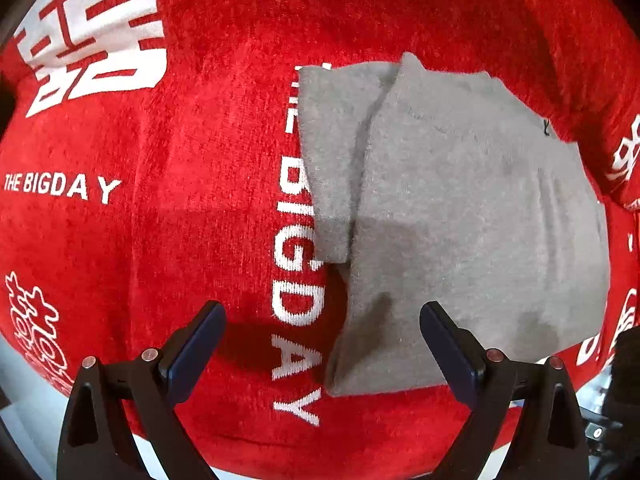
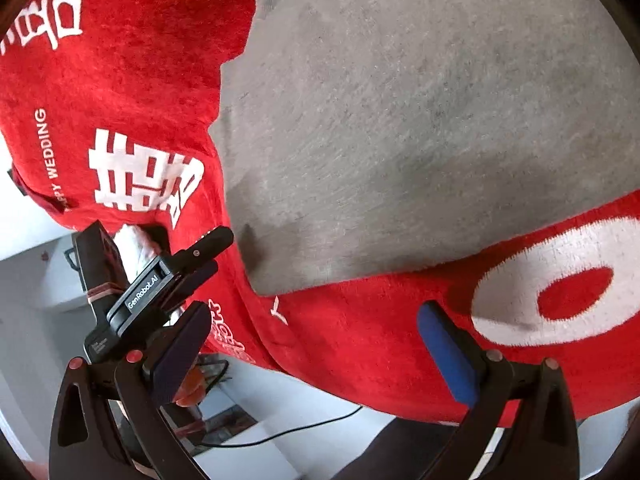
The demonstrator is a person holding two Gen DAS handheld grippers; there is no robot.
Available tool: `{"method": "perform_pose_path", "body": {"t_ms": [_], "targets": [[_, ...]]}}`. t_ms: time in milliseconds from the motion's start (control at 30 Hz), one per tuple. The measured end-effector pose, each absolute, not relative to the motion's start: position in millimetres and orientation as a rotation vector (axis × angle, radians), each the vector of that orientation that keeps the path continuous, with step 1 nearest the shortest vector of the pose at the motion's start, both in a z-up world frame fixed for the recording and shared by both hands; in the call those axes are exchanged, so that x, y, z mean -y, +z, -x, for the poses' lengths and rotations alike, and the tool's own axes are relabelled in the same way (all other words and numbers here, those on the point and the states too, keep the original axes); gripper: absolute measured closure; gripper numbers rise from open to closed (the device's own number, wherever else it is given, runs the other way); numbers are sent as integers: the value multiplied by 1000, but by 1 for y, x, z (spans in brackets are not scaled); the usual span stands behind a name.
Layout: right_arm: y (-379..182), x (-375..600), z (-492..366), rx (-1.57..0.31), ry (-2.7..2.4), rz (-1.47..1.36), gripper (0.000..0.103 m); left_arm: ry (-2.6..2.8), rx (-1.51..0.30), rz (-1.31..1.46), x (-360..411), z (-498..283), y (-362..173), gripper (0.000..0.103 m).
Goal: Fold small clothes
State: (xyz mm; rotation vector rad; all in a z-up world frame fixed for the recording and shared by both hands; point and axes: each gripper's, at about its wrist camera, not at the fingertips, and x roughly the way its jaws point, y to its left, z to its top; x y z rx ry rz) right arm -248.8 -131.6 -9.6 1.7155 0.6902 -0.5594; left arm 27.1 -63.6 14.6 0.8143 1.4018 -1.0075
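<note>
A small grey garment (image 1: 460, 208) lies folded on a red cloth with white lettering (image 1: 180, 160); one flap overlaps another along its left side. My left gripper (image 1: 322, 328) is open and empty, hovering just above the garment's near left corner. In the right wrist view the grey garment (image 2: 420, 120) fills the upper right. My right gripper (image 2: 314, 332) is open and empty, above the red cloth (image 2: 360, 340) just short of the garment's near edge. The left gripper (image 2: 208, 250) shows at the left of that view, by the garment's corner.
The red cloth's front edge (image 2: 320, 384) hangs over a white surface close below my right gripper. A black cable (image 2: 280, 434) and dark clutter lie on the floor beyond it. White printed characters (image 1: 92, 40) mark the cloth far left.
</note>
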Motion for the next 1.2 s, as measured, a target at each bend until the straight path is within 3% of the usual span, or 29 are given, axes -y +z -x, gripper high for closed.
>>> {"method": "perform_pose_path", "body": {"t_ms": [200,667,700,767,800,833,867,933,1200], "targets": [[-21,130,243,-664,-559,-1750,0,-995,-1433,-798,65,-48,7,5],[-51,136,223,-297,-545,-1991,1,-982,-1503,-692,77,-109,-7,5],[-51,137,223,-280,-546,-2003,4,-985,-1502,-677,77,-114,-7,5],[-56,138,224,-262,-545,-2047,23,-999,-1516,-646,80,-127,-7,5],[-60,138,225,-271,-547,-2068,47,-1004,-1524,-635,81,-133,-7,5],[-63,137,226,-274,-548,-2092,63,-1015,-1539,-620,83,-138,-8,5],[-65,136,228,-263,-547,-2103,69,-1023,-1551,-610,83,-141,-9,5],[-63,137,230,-253,-554,-2101,93,-1042,-1585,-582,84,-147,-12,5],[-16,162,237,-167,-446,-1975,93,-1124,-1757,-444,98,-156,-24,5]]}}
